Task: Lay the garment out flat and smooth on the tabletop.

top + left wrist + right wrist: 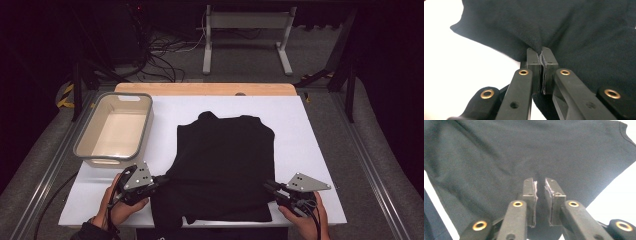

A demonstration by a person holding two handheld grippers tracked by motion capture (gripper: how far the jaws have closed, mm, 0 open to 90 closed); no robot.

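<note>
High view: a black shirt (pixel 222 167) is spread on the white bench (pixel 310 150), partly folded, its collar end toward the far side and its near edge close to the bench's front edge. The sides appear to have been turned in already, since the cloth forms a rough rectangle; the folding is judged to be about midway, with a lengthwise fold and placement in the grey basin (pixel 116 127) at the far left probably left to do. The basin is seen to hold nothing.

The left gripper (pixel 161 179) is held low at the shirt's near left edge, and in the left gripper view its jaws are pressed together on a pinch of the black cloth (pixel 541 47), which rises in a small ridge between them. The right gripper (pixel 270 187) is held at the near right edge, angled inward; in the right gripper view its jaws stand slightly apart over the fabric (pixel 524 152), and no cloth is seen clamped between them. Both hands are kept low beside the bench's front edge, wrists level
</note>
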